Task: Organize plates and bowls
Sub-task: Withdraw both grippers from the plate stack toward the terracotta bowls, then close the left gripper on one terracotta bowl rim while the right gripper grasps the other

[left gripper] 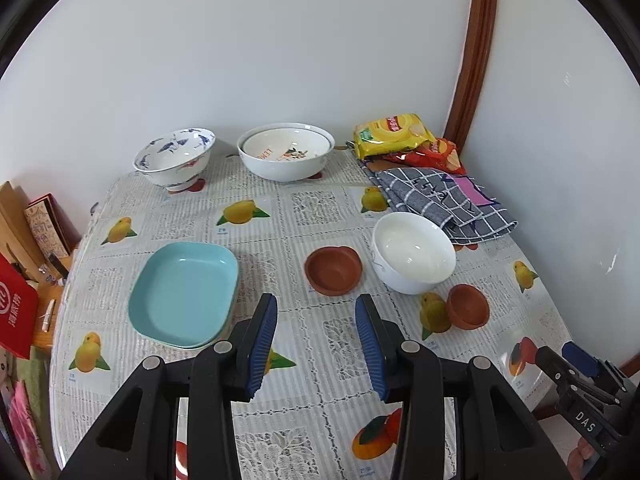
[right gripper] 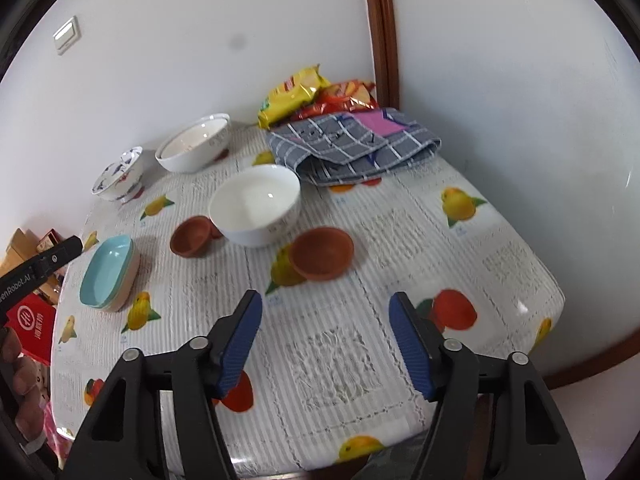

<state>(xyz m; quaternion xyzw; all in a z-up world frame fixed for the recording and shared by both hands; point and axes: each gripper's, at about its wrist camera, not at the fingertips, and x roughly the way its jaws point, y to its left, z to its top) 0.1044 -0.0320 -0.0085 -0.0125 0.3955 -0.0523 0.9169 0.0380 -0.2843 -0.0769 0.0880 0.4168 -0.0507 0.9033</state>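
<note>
Both grippers, left (left gripper: 316,344) and right (right gripper: 326,340), hover apart-jawed, holding nothing; brown dishes (right gripper: 322,254) (right gripper: 192,236) flank my landmark, the white bowl (right gripper: 256,204); teal plates (left gripper: 184,290) sit left of it; a careless reach could knock that bowl.

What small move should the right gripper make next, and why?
Probably forward and down to the nearer brown dish: the right gripper is open and empty, that dish lies just ahead, and a matching brown dish sits beyond the white bowl for stacking.
</note>
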